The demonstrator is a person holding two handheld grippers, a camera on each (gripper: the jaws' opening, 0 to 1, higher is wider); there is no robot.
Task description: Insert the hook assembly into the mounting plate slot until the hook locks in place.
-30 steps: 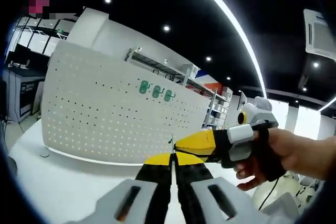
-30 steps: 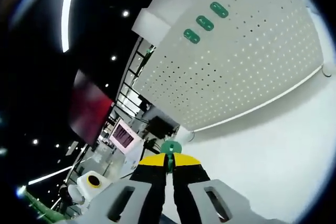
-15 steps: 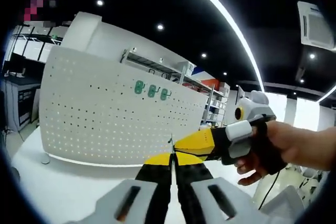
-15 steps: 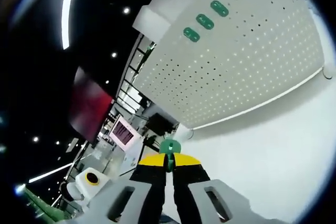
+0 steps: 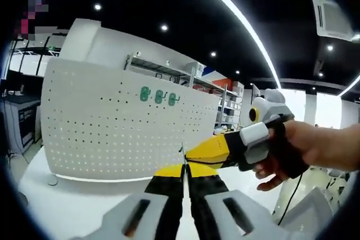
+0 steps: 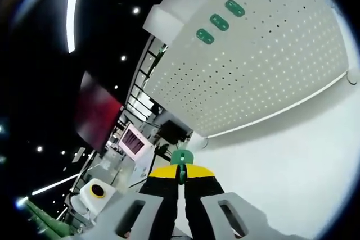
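Observation:
A white pegboard point(image 5: 118, 133) stands on the table with three green hook plates point(image 5: 158, 95) in a row near its top. It shows again in the right gripper view as the pegboard point(image 6: 264, 77) with the same plates point(image 6: 219, 22). My right gripper point(image 6: 181, 171) is shut on a small green hook piece point(image 6: 181, 157), well short of the board. That gripper point(image 5: 191, 154) enters the left gripper view from the right, held by a hand point(image 5: 298, 150). My left gripper point(image 5: 183, 170) is shut. A thin sliver sits just above its tips; whether it is held I cannot tell.
A white table top point(image 6: 292, 155) runs under the pegboard, also seen as the table point(image 5: 67, 206). The board rests on small round feet point(image 5: 52, 182). Shelving point(image 5: 169, 74) and ceiling lights lie behind it.
Both views have drifted slightly with the hands. The jaws stay shut and the green piece stays in the right gripper, about as far from the board.

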